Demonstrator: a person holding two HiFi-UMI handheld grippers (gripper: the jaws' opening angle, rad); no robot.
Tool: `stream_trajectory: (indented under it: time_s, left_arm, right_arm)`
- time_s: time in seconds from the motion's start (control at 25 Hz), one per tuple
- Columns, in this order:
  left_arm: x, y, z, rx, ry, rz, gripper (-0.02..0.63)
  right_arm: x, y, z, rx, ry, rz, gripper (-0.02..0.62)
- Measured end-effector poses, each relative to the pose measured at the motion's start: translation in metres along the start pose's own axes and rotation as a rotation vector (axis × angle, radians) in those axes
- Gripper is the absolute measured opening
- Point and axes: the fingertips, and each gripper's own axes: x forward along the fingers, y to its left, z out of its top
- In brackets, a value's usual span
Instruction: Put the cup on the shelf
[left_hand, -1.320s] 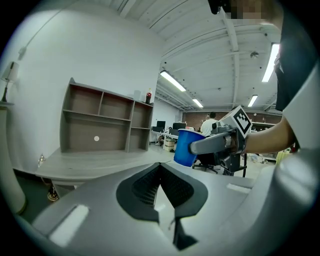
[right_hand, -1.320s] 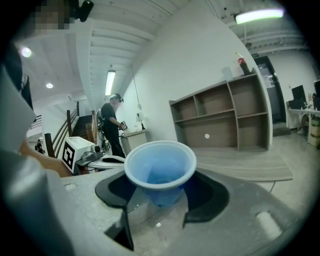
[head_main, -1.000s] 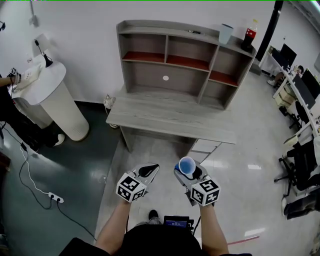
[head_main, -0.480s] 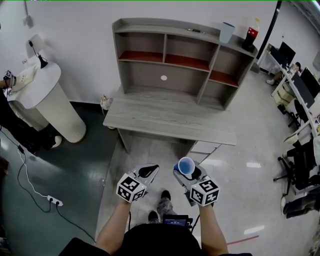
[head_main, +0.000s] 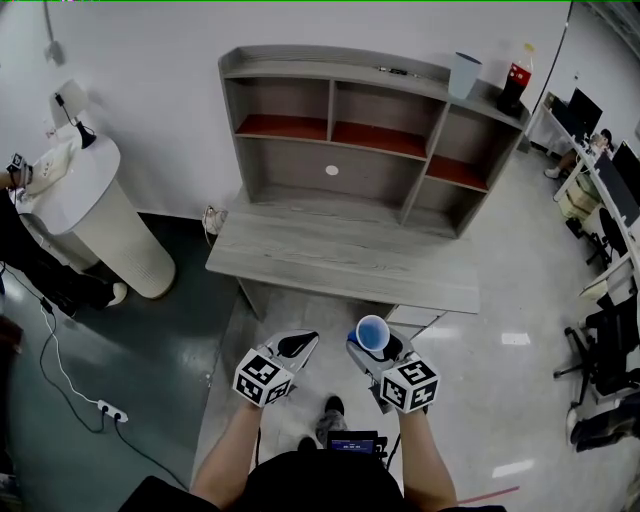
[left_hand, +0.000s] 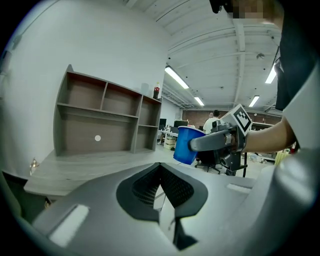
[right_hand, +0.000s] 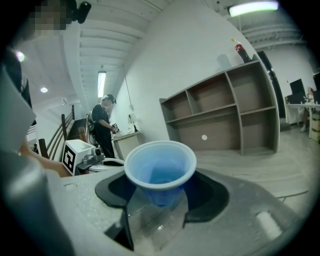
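- Fingers of the right gripper (head_main: 372, 348) still clench the blue cup (head_main: 373, 329); the left gripper (head_main: 303, 340) stays clenched, empty.
- The worktop (head_main: 340, 255) below the shelf (head_main: 330, 100) has drawn nearer.
- Soda bottle (head_main: 517, 80) label unreadable.

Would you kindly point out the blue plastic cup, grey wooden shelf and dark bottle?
Blue plastic cup (head_main: 373, 331): head view, inside.
Grey wooden shelf (head_main: 295, 172): head view, back panel.
Dark bottle (head_main: 515, 88): head view, body.
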Motion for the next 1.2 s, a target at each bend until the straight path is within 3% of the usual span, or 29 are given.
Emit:
stream_trajectory:
  time_s: [0.64, 1.2]
  left_arm:
    - [0.091, 0.062, 0.041, -0.014, 0.011, 0.063, 0.000]
    - [0.108, 0.109, 0.040, -0.055, 0.010, 0.111, 0.000]
  right_arm:
    - [0.060, -0.094, 0.048, 0.007, 0.014, 0.073, 0.285]
    - [0.111, -0.117, 0.054, 0.002, 0.048, 0.121, 0.285]
